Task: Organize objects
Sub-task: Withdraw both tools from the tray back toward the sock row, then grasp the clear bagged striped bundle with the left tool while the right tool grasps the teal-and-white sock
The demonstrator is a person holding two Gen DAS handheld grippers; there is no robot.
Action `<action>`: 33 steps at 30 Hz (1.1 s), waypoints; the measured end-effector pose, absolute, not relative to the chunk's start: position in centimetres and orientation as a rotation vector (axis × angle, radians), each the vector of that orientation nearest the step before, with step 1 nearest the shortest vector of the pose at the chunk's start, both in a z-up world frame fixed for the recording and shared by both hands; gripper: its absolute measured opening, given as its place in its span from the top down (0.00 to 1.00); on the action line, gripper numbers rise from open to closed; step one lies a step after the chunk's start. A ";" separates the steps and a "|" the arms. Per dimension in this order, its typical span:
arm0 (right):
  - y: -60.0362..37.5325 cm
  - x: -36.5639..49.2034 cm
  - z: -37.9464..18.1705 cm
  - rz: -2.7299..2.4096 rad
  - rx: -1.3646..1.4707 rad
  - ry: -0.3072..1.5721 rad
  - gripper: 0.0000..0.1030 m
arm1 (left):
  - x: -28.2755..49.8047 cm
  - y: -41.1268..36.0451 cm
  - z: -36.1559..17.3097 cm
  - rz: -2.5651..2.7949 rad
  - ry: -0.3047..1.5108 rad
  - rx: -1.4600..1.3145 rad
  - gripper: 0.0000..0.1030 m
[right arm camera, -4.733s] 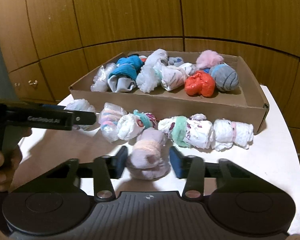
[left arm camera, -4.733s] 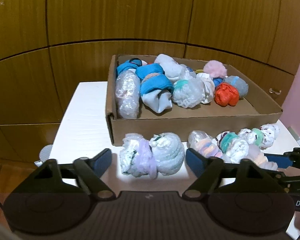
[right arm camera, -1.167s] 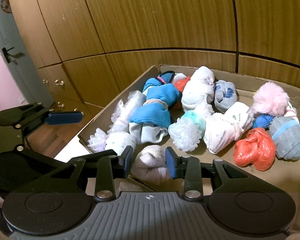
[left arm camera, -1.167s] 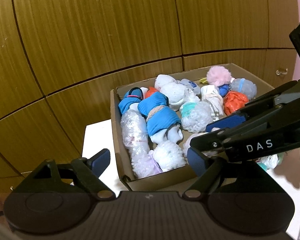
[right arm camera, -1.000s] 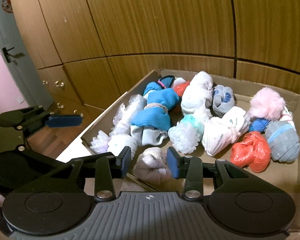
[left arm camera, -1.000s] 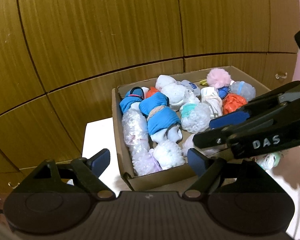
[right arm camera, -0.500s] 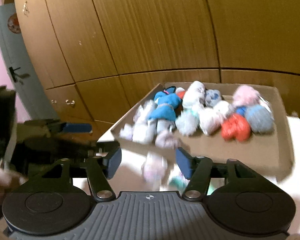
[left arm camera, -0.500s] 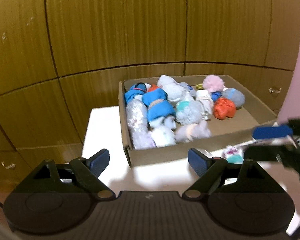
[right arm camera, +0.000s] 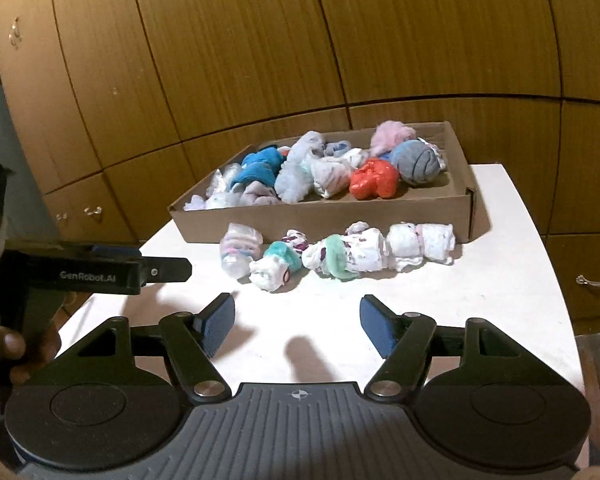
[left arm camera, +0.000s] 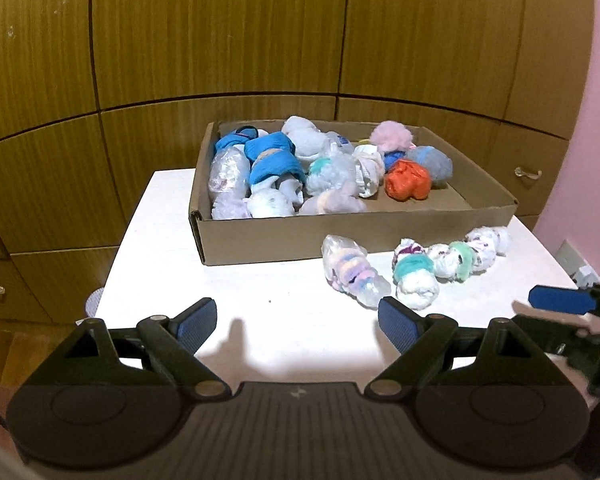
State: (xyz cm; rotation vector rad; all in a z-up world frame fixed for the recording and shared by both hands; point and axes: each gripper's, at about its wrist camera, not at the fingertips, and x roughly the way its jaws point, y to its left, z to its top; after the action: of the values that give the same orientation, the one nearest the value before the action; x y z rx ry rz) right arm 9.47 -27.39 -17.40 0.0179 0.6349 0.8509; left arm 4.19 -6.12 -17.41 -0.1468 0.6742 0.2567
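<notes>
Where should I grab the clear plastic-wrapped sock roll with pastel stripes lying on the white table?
Take the clear plastic-wrapped striped sock roll across its narrow middle with the left gripper, coming from the front. It lies lengthwise, pointing toward the cardboard box, its left flank is free, and the teal-banded roll sits close on its right.

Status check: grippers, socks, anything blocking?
Left gripper and right gripper open, empty. Four rolled sock bundles on table before cardboard box. Path unobstructed.

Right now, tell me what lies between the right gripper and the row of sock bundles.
Only bare white table with the gripper's shadow on it. The right wrist view shows the right gripper open, with nothing before the nearest bundle in the row.
</notes>
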 end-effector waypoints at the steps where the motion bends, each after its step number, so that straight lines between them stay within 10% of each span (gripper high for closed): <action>1: -27.0 9.5 -17.5 0.857 0.008 0.632 0.27 | 4.1 -6.0 -17.4 0.260 0.672 -0.152 0.17; 24: -19.7 12.0 -18.7 0.905 -0.209 0.669 0.33 | 4.1 -3.0 -17.5 0.263 0.677 -0.218 0.17; 33: -19.7 13.2 -18.7 0.921 -0.221 0.678 0.63 | 6.0 -4.9 -17.4 0.209 0.686 -0.175 0.17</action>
State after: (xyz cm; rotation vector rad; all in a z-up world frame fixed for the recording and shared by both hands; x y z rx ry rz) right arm 13.22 -19.73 -18.70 -0.2206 0.6779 0.9213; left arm 6.01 -4.88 -17.39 -0.1754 0.6859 0.2091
